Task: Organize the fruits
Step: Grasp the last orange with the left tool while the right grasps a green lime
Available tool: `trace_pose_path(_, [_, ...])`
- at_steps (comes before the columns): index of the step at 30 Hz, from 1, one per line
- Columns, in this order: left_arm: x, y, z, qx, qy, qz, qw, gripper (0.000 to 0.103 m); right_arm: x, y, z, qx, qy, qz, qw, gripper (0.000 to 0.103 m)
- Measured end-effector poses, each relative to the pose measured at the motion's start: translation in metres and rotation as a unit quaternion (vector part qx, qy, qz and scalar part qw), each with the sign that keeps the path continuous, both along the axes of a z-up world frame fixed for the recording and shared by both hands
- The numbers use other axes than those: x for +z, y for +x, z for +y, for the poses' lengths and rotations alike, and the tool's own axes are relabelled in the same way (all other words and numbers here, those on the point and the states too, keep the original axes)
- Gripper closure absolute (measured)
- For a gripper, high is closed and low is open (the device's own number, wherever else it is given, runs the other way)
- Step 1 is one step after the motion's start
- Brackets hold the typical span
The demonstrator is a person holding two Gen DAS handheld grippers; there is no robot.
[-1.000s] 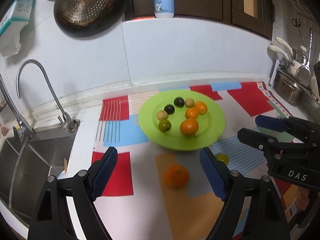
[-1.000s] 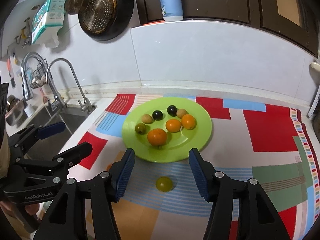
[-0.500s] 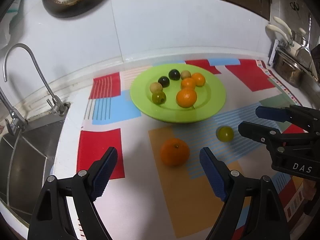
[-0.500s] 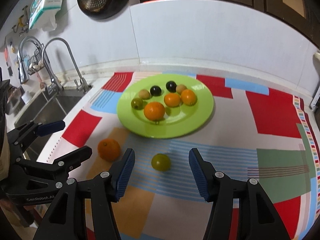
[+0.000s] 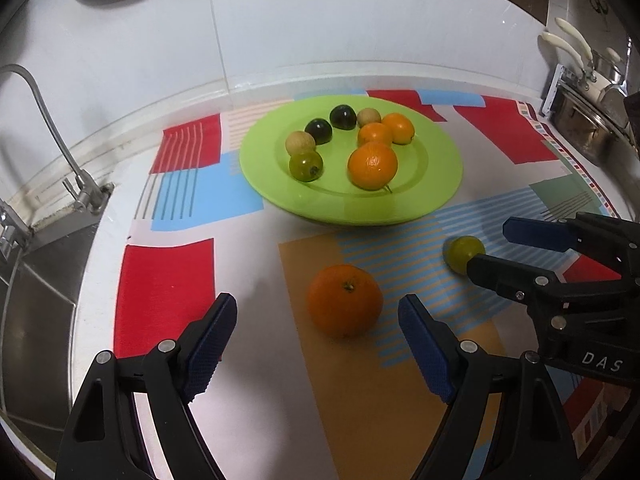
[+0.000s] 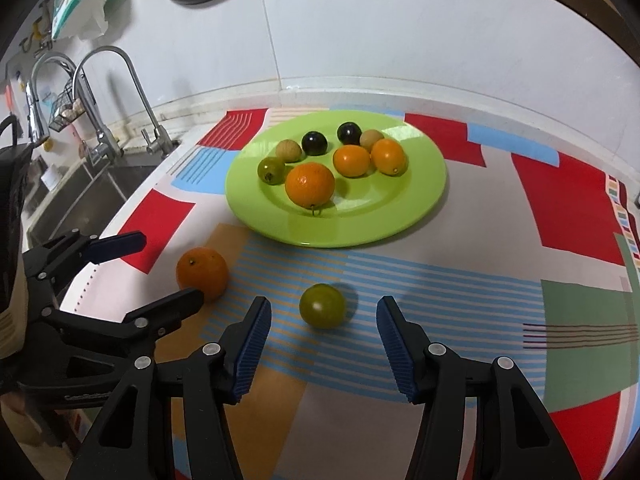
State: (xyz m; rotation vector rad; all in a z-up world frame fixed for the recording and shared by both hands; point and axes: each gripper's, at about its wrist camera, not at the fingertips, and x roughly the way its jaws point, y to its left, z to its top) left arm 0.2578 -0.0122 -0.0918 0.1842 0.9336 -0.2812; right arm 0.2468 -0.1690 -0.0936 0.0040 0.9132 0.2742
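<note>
The left hand-held gripper (image 5: 316, 336) is held wide, its jaws just narrowed, before a loose orange (image 5: 344, 300) on the desk (image 5: 248, 400). The right hand-held gripper (image 6: 324, 338) is half open around a green fruit (image 6: 322, 305), seemingly untouched. The green plate (image 6: 400, 216) carries seven fruits.

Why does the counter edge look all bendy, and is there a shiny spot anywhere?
Left wrist view: the fisheye lens curves the counter edge and darkens the corners. Right wrist view: same bending, glare on the plate rim, a small highlight on the green fruit, with a soft shadow beside it.
</note>
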Motion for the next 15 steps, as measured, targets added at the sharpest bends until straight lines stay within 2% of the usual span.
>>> trace_pose_path(4, [-0.006,0.004,-0.001,-0.002,-0.011,0.014,0.9998,0.028,-0.004,0.005,0.0,0.0,0.002,0.005,1.0,0.053])
trace_pose_path(9, [-0.01,0.007,-0.002,-0.003,-0.024,0.025,0.9994,0.043,-0.008,0.009,0.003,0.005,0.001,0.011,1.0,0.061])
trace_pose_path(15, [-0.011,0.011,-0.003,-0.006,-0.04,0.033,0.9986,0.055,-0.012,0.013,0.006,0.01,0.0,0.02,1.0,0.067])
